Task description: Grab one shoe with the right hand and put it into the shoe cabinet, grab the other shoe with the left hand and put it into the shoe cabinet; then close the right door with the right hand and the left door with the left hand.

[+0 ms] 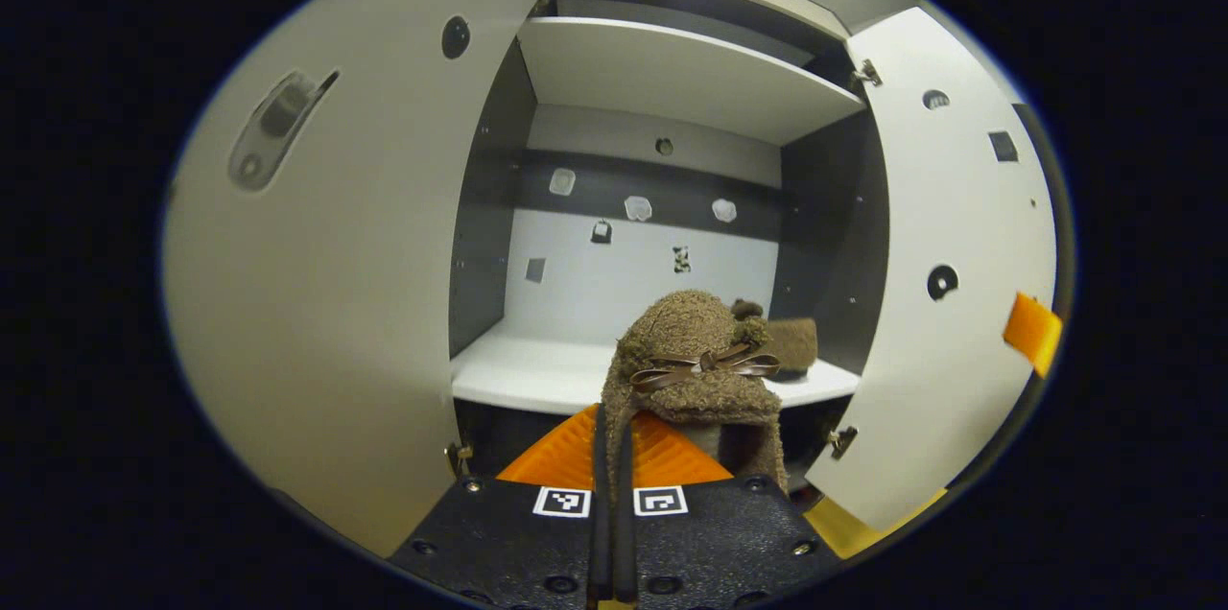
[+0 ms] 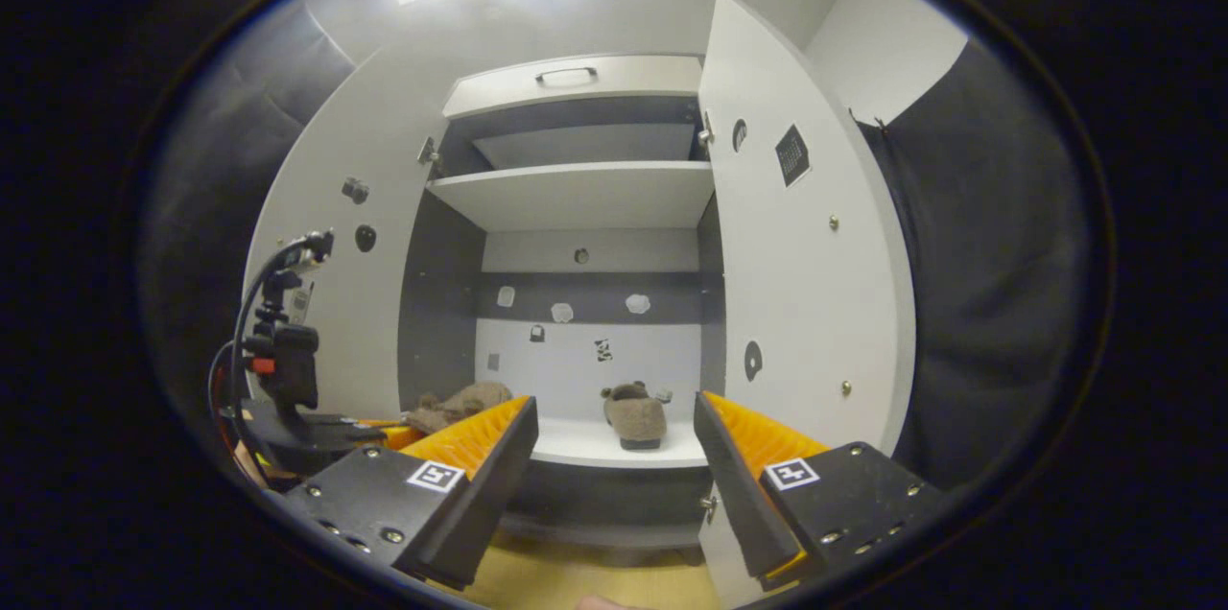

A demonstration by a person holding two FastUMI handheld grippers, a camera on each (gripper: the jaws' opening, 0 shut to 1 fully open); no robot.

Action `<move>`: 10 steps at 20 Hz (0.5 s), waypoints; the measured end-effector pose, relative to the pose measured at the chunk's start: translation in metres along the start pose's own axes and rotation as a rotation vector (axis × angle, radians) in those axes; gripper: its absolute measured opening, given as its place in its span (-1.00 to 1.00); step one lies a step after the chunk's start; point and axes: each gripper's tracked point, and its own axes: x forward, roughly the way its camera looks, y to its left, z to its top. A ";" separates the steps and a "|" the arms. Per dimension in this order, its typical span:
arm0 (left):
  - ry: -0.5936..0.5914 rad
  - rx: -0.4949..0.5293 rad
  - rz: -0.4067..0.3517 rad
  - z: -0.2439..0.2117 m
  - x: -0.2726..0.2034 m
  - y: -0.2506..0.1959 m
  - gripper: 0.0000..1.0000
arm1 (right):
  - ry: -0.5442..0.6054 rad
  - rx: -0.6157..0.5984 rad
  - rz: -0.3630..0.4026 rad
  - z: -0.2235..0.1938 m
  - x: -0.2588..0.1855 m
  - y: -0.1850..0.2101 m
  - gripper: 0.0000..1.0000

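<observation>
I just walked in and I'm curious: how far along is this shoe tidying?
About halfway. One shoe already sits on the lower shelf of the cabinet. The left tool is shut on the second shoe, held just in front of that shelf. The right tool is open and empty. Left to do: set this shoe down, then shut the right door and the left door, both wide open.

Dim, even indoor light, bright ceiling glare at top, strong fisheye bending at edges, sharp focus
</observation>
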 end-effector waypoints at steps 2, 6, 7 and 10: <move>-0.043 -0.049 0.003 0.026 0.021 -0.005 -0.94 | 0.008 0.014 0.006 -0.004 0.001 -0.004 0.96; -0.075 -0.084 0.018 0.058 0.068 -0.013 -0.92 | 0.011 0.021 0.010 -0.008 0.000 -0.007 0.96; -0.070 -0.087 0.025 0.062 0.083 -0.015 -0.92 | 0.013 0.019 0.015 -0.010 0.000 -0.008 0.96; -0.032 -0.097 0.042 0.062 0.127 -0.020 -0.92 | 0.021 0.019 0.026 -0.013 0.003 -0.012 0.96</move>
